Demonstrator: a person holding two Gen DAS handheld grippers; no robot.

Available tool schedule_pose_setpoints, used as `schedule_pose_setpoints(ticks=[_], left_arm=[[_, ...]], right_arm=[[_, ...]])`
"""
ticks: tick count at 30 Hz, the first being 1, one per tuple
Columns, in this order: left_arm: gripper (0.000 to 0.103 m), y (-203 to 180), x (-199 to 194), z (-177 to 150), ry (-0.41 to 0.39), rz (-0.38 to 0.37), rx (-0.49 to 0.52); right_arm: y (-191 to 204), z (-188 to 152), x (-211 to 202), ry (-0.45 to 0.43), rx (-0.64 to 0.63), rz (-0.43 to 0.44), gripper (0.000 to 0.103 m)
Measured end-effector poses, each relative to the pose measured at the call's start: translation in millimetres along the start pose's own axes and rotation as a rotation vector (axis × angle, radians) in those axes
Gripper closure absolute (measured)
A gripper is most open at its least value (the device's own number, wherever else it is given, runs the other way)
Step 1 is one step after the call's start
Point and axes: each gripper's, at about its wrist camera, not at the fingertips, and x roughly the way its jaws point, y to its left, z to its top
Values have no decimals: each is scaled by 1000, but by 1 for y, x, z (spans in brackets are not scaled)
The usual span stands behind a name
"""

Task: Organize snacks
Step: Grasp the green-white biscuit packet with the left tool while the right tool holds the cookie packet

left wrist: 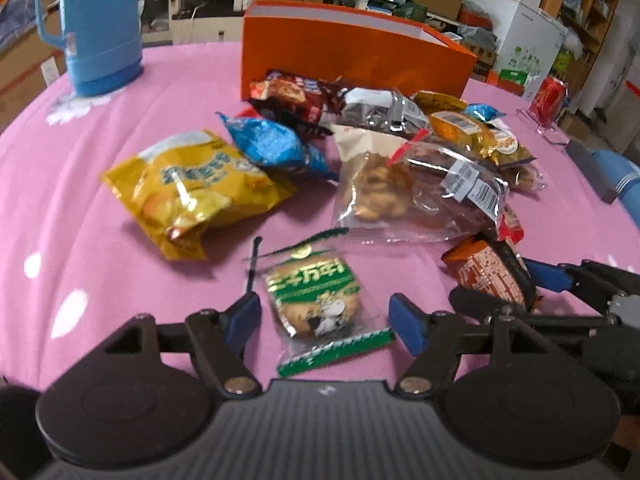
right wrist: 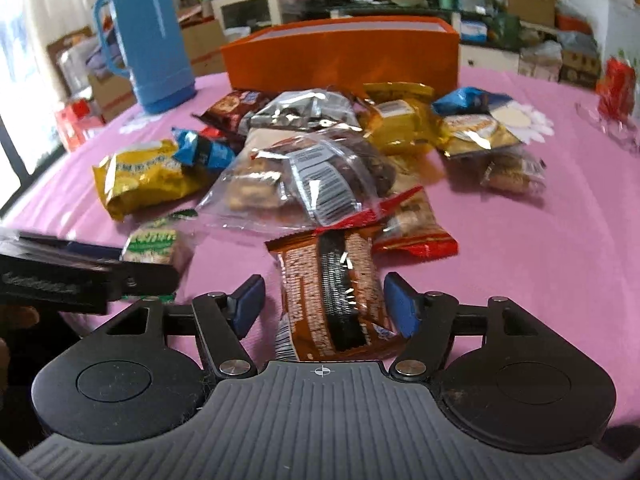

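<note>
A pile of snack packets lies on a pink tablecloth before an orange box. My left gripper is open, its fingers on either side of a green-and-white biscuit packet lying on the cloth. My right gripper is open, its fingers either side of an orange-brown cracker packet; neither pad visibly presses it. That packet and the right gripper show at the right in the left wrist view. The left gripper shows at the left in the right wrist view, over the green packet.
A yellow chip bag, a blue packet, clear bags of cookies and several more packets crowd the middle. A blue thermos stands far left. A red can stands far right. The orange box is open-topped.
</note>
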Motion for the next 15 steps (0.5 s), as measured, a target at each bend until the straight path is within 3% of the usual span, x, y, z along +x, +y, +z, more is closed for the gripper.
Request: schedule_pose_setpoints(ticks=[2,3,4,9,12,15], left_arm=[[47,-4,0,0,-4,20,34],[49,-2,-1,-1,-3,13,42],[51,2,-4,-2,1,-1,36],[52,24,-31,4,-27,-41,-14],[62,33,-45,24,-87,-96,-48],[61,39,-44,54,-138,-140,-74]], right_arm=[[7,-4,0,-8,-55,-20,65],[8,-5,0,-12,-77,-35,77],[8,-5,-2,-15,-88,-40,81],[-6,-3,-27,4,9,67,82],[-12,12,-47,-40,90,166,82],[-12,42,-53,-109,92,203,82]])
